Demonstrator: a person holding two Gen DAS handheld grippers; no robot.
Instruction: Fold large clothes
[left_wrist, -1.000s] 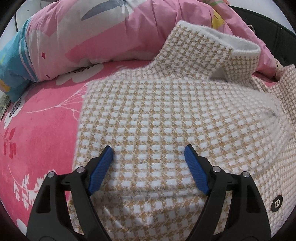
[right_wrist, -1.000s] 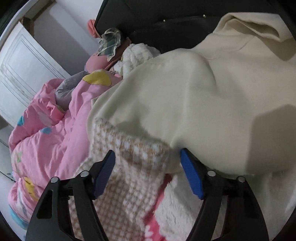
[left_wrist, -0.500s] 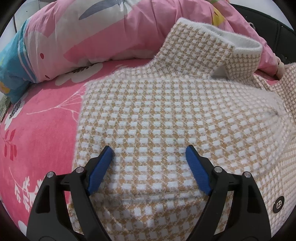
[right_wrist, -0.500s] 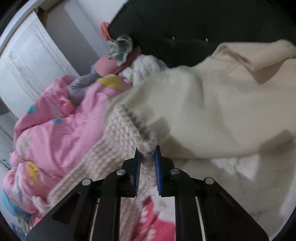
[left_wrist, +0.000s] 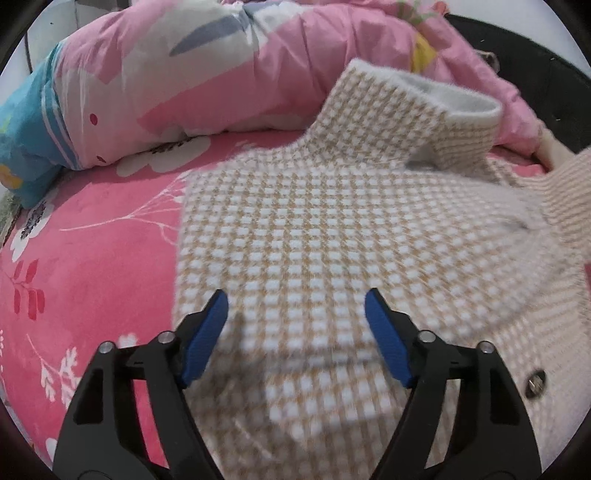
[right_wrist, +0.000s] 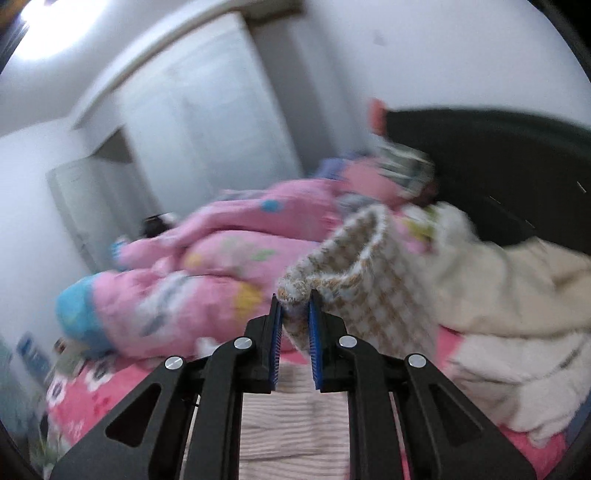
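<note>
Checked sweater (left_wrist: 332, 240) lies spread on the pink bedsheet (left_wrist: 92, 240); left gripper (left_wrist: 295, 332) spread above it, jaws just narrowing, nothing gripped; right gripper (right_wrist: 295, 317) clenched on its lifted sleeve (right_wrist: 332, 273)

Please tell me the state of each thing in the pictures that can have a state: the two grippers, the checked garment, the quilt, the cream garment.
left gripper: open, jaws just narrowed, over the checked cloth.
right gripper: shut on the sleeve.
checked jacket: spread flat on the bed.
sleeve: lifted off the bed.
pink quilt: bunched up.
cream garment: crumpled in a heap.
</note>
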